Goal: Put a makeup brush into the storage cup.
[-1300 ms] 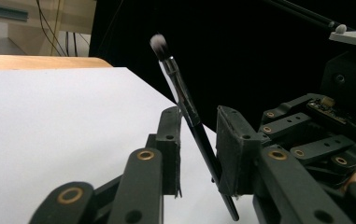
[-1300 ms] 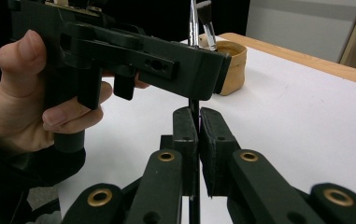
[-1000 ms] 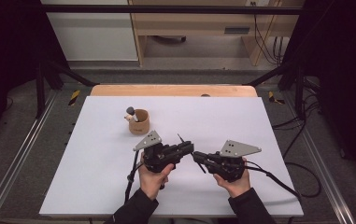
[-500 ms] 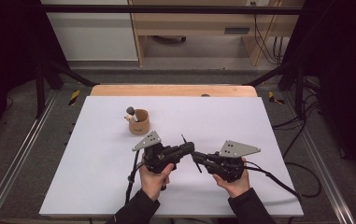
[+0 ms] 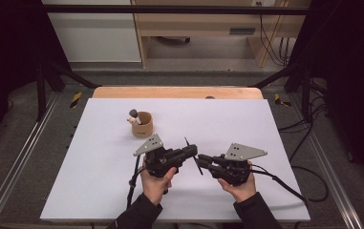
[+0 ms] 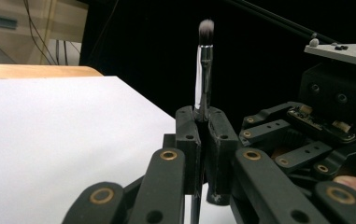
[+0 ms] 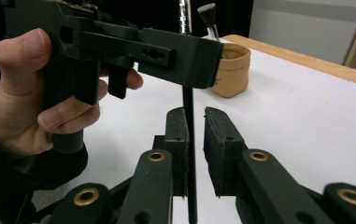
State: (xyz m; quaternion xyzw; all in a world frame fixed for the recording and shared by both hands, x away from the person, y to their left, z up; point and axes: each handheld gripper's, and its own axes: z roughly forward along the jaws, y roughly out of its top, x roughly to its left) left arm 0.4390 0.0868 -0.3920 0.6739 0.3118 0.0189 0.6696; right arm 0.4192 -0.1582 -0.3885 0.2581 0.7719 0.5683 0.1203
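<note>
Standing clamped in the left fingers (image 6: 202,140), the brush (image 6: 203,70) passes between the just-parted right fingers (image 7: 195,149).

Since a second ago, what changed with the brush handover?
The left tool has clamped shut on the makeup brush. The right tool has just been opening, its jaws now slack around the handle. Both hands, the cup and its brush stayed put.
</note>
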